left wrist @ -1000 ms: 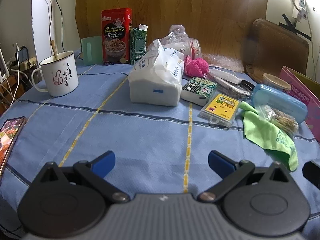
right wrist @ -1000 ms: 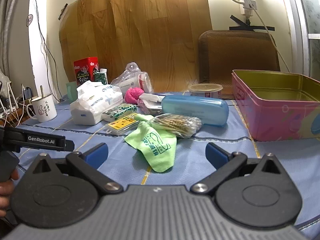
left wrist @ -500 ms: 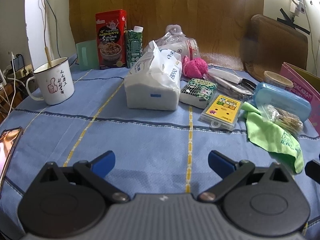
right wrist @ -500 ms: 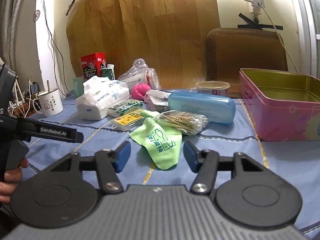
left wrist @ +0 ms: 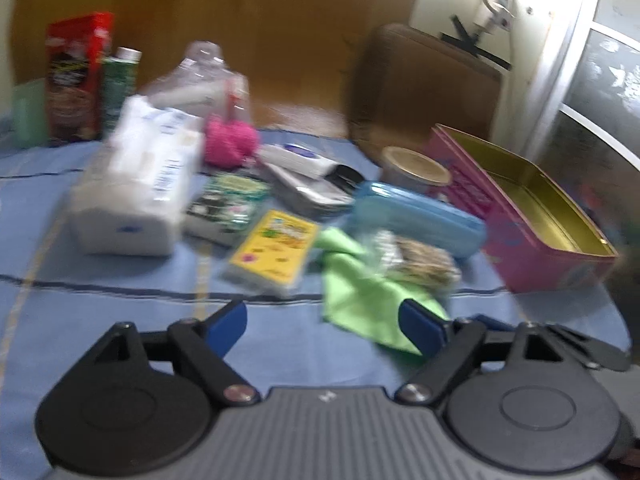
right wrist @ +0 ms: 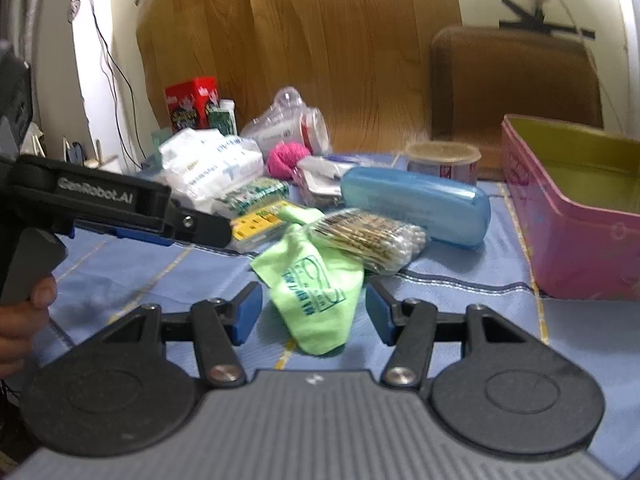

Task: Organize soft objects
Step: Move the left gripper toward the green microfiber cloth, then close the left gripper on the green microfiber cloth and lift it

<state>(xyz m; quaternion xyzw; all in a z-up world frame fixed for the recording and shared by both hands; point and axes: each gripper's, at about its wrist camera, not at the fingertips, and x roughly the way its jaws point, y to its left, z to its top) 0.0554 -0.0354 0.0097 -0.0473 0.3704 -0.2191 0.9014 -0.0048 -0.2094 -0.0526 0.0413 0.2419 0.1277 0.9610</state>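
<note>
Fingers [right wrist: 248, 316] of right gripper [right wrist: 314, 316]: blue pads parted to medium gap, straddling near end of green cloth [right wrist: 316, 280], apparently not yet pinching it. Left gripper [left wrist: 322, 326]: pads wide apart, holding nothing, hovering over blue tablecloth [left wrist: 120, 304]; view blurred. Cloth lies flat on tablecloth, far edge under cotton-swab packet [right wrist: 368, 240]. Blue glasses case [right wrist: 414, 208] just behind packet. Pink tin [right wrist: 576, 236] to right, lid off.

Wood-panelled wall [right wrist: 304, 40], brown chair [right wrist: 516, 92]
</note>
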